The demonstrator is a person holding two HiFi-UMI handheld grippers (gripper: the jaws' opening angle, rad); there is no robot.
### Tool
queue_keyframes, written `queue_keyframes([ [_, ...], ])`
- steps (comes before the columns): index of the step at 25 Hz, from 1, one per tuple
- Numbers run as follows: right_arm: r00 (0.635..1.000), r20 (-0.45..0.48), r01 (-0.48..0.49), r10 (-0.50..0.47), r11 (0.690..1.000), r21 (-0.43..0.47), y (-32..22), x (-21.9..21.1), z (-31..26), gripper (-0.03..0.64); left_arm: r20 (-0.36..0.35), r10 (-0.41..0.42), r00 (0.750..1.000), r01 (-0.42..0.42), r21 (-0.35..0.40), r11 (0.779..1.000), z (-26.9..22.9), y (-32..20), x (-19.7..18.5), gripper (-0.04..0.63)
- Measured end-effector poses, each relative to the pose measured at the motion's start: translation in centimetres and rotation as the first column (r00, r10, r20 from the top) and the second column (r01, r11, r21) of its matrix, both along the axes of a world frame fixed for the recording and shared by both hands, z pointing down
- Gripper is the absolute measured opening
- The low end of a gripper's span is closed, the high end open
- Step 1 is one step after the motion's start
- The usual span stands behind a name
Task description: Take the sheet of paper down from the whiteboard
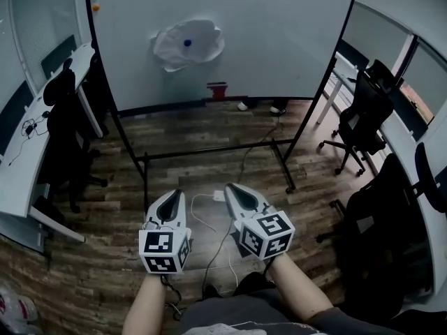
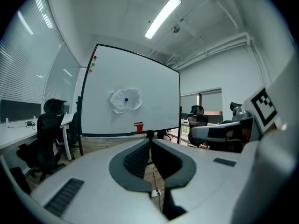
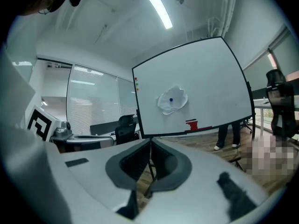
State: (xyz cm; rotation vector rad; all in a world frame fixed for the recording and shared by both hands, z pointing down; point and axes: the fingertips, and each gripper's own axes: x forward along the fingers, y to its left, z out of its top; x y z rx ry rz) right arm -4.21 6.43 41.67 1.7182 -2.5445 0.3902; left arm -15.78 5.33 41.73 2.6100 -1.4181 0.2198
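Crumpled white sheet of paper [image 1: 187,44] on the black-framed whiteboard [image 1: 279,33] lies well ahead of left gripper [image 1: 174,195] and right gripper [image 1: 230,188]. Both are pressed together and empty, the left more in line.

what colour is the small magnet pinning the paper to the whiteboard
Blue magnet, clearest in the head view.

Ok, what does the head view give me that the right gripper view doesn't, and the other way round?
Only the head view: the two grippers seen together from above, left gripper and right gripper, the person's forearms behind them, and a white cable on the floor.

Only the right gripper view: the ceiling light, the window blinds, and that gripper's jaws up close, shut with nothing between them.

Both: the whiteboard, the crumpled sheet of paper pinned by a blue magnet, and a red object on its ledge.
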Motion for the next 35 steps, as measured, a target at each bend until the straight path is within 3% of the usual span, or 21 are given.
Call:
queue_keyframes([
  [8, 0.999, -0.032, -0.024, 0.024, 1.0, -0.004, -3.4, 2.3, 1.1, 0.023, 0.024, -0.004, 1.0, 0.004, -0.016, 1.0, 1.1, -2.9, 1.4, 0.023],
  [18, 0.998, 0.012, 0.054, -0.054, 0.999, -0.008, -13.4, 5.8, 1.2, 0.023, 0.065, -0.098, 0.993, 0.1, -0.026, 0.995, 1.8, -10.6, 3.8, 0.025],
  [35, 0.979, 0.062, 0.196, -0.194, 0.981, -0.012, -29.2, 12.9, 0.6, 0.023, 0.05, -0.287, 0.957, 0.287, 0.0, 0.958, -0.1, -23.7, 10.0, 0.025],
])
